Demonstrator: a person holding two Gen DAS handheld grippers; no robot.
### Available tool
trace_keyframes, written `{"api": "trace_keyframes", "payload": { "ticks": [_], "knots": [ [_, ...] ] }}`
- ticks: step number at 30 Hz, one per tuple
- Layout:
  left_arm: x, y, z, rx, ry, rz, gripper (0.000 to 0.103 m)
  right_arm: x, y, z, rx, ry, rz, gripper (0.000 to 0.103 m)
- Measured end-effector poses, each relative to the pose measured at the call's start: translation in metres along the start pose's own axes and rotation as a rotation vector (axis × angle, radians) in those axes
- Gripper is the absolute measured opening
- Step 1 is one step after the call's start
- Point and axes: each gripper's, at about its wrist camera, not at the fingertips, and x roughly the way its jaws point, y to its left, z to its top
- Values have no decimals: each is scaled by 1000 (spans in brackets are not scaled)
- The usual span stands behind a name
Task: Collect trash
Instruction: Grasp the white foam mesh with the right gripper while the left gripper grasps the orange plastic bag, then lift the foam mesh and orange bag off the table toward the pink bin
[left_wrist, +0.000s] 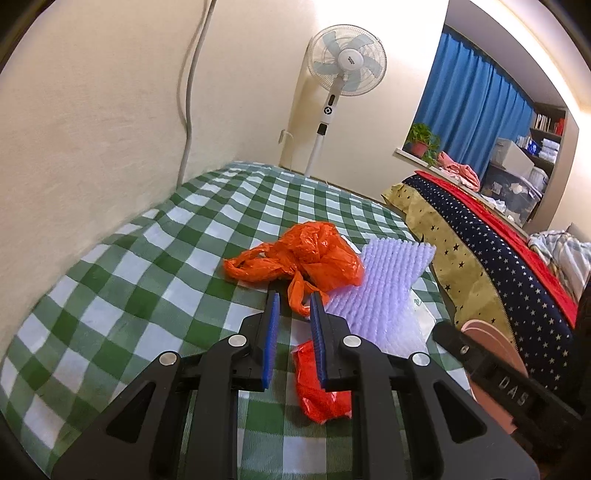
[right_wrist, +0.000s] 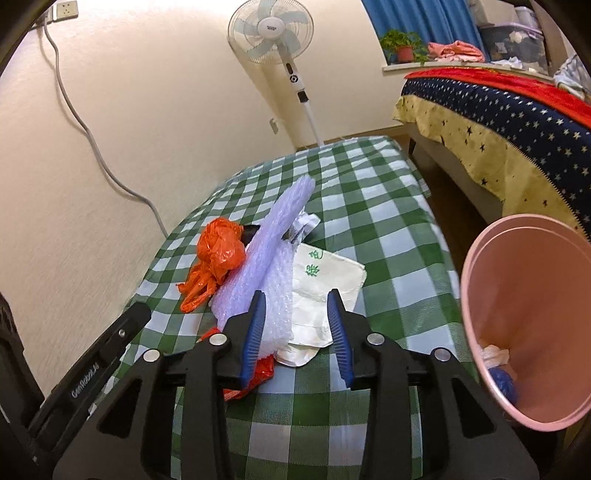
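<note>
Left wrist view: your left gripper (left_wrist: 294, 301) hangs low over the green checked cloth (left_wrist: 122, 266), jaws set narrow but apart, pads pressing on nothing, so released. A dangling strip of the orange plastic bag (left_wrist: 303, 254) sits in line with the gap at the tips; can't tell if it touches either pad. That bag lies crumpled just beyond the tips, mid-table. A red wrapper (left_wrist: 319, 384) lies near, under and beside the right-side finger. The purple foam net (left_wrist: 388, 273) lies right of the bag, touching it, with bubble wrap (left_wrist: 384, 325) on its near side. The pink bin (left_wrist: 484, 332) rim peeks out at right, partly behind the other tool's black arm. Right wrist view: your right gripper (right_wrist: 296, 295) is released too, jaws wider, nothing clamped. Between and beyond its fingers lies the white paper bag (right_wrist: 325, 280) with green print, flat on the cloth; bubble wrap overlaps the left-side finger from behind. The foam net leans up from the pile toward the far side, with the orange bag to its left. The pink bin stands at the right, off the table edge, tilted open toward you, with white and blue scraps (right_wrist: 498, 365) inside. A standing fan (right_wrist: 273, 29) is far back by the wall; a bed with a star-print cover (right_wrist: 498, 114) is far right.
</note>
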Motion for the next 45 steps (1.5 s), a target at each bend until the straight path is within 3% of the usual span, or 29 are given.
{"api": "trace_keyframes", "payload": {
  "ticks": [5, 8, 17, 23, 34, 45],
  "knots": [
    [16, 1, 1, -21, 27, -19, 21, 13, -2, -2, -3, 31, 12, 37],
    [25, 0, 2, -33, 46, -26, 31, 18, -3, -3, -2, 47, 25, 37],
    [44, 9, -2, -109, 96, -47, 32, 28, 3, -6, -37, 80, 50, 35],
    [47, 6, -2, -114, 104, -79, 31, 27, 8, -8, -70, 95, 62, 18],
    [42, -1, 1, -64, 92, -52, 7, 12, 14, -3, -117, 67, 43, 13],
    [7, -8, 12, -10, 36, -44, 5, -21, 15, 3, -129, 10, 26, 13]
  ]
}}
